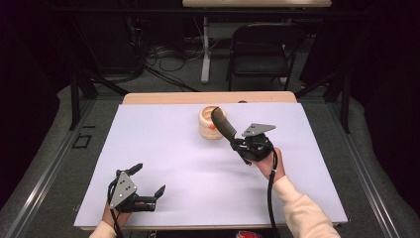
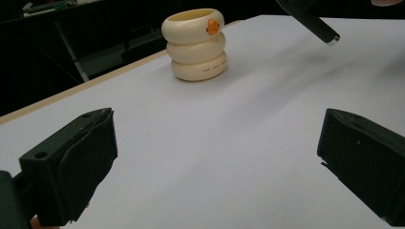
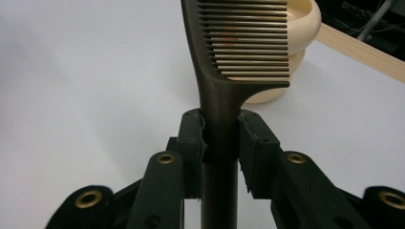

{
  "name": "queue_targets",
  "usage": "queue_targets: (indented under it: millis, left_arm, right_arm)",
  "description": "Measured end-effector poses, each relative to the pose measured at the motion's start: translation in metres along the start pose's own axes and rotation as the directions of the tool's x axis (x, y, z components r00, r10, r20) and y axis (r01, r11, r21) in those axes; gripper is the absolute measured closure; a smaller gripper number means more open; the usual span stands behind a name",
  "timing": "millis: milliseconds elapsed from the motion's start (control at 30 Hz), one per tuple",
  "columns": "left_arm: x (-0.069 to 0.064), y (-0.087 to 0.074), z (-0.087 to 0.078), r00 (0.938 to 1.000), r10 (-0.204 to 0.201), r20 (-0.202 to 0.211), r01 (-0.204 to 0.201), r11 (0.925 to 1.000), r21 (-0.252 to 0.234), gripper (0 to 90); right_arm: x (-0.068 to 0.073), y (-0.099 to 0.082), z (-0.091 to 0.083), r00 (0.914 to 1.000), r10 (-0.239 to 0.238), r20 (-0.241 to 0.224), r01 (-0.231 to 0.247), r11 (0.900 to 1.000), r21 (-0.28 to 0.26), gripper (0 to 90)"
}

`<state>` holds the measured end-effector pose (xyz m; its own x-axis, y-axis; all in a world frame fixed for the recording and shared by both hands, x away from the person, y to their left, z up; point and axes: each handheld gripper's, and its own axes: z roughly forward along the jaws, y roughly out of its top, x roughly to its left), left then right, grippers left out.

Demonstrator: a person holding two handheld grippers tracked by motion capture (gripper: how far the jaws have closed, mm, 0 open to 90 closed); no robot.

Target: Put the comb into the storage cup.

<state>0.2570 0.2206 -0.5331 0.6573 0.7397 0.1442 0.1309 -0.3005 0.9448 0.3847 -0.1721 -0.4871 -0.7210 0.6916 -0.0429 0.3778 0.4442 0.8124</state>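
Note:
A dark comb point(image 1: 224, 125) point(image 3: 239, 47) is clamped by its handle in my right gripper point(image 1: 236, 144) point(image 3: 220, 143), right of the table's middle. The comb slants up and back, and its toothed head is over the mouth of a cream ringed cup point(image 1: 205, 128) point(image 2: 195, 45) point(image 3: 305, 28) with an orange mark. The cup stands upright on the white sheet point(image 1: 198, 163) near the far edge. My left gripper point(image 1: 148, 179) point(image 2: 217, 157) rests at the near left of the sheet, jaws wide open with nothing between them. The comb's handle end point(image 2: 315, 24) shows at the upper right of the left gripper view.
A wooden table edge point(image 1: 208, 97) runs behind the sheet. Beyond it on the floor stand a black folding chair point(image 1: 260, 47), a white table leg point(image 1: 205, 49) and loose cables point(image 1: 168, 54). Dark frame bars flank the table on both sides.

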Motion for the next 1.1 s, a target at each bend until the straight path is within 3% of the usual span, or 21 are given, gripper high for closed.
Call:
queue_targets:
  millis: [1100]
  left_arm:
    - [0.000,0.000,0.000,1.0000,0.002,-0.001,-0.002,1.0000,0.002,0.1]
  right_arm:
    - [-0.013,0.023,0.001,0.9996,0.029,0.007,-0.029,0.9992,-0.029,72.0]
